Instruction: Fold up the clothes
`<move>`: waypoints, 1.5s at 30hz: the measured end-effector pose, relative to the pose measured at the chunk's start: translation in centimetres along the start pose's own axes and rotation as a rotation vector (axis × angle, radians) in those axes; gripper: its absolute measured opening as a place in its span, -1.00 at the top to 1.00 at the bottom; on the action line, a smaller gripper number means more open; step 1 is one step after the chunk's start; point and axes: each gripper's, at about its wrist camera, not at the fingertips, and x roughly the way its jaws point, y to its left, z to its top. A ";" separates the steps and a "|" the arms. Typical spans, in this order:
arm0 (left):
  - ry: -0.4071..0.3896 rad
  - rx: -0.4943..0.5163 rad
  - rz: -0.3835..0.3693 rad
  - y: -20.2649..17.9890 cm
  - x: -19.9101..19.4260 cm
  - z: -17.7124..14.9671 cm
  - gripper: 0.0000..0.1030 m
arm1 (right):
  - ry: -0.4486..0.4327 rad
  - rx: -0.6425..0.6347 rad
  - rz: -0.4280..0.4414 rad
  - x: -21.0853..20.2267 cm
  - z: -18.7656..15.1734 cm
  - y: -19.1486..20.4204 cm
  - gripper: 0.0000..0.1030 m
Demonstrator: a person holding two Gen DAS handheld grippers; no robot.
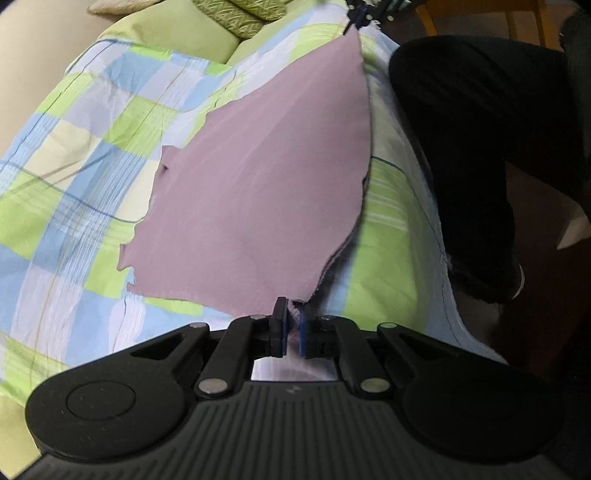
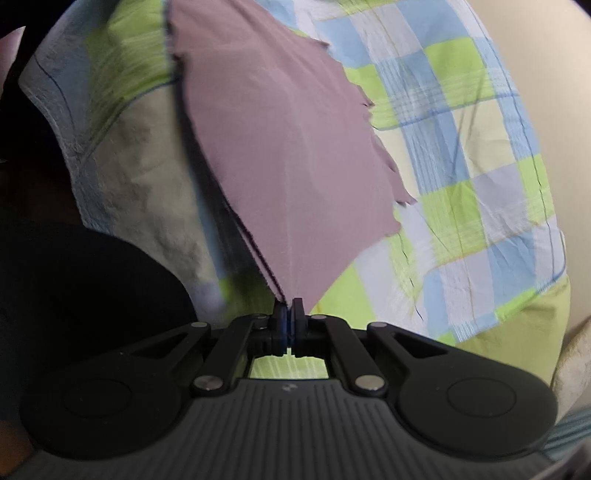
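- The pink cloth point(image 2: 280, 147) runs off the top edge of the right wrist view, so its far end cannot be seen there.
- The checked blanket point(image 2: 122, 122) looks smeared and blurry on the left side of that view.
- The person's dark leg point(image 1: 480, 147) is too dark to show any detail.
- A wooden chair point(image 1: 428, 18) is cut off at the top.

a home bedroom; checked bedspread point(image 1: 92, 155); green pillows point(image 1: 236, 14)
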 end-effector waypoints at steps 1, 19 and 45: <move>0.005 0.008 -0.002 -0.2 0.0 0.0 0.93 | 0.003 0.006 0.001 0.2 0.0 -0.1 1.00; -0.101 -0.332 0.043 10.2 -0.8 0.6 0.93 | -0.131 0.221 0.149 -0.5 0.1 -10.2 1.00; -0.034 -0.755 -0.206 18.8 11.4 -4.2 0.73 | -0.259 1.093 0.690 17.0 -7.6 -17.0 0.42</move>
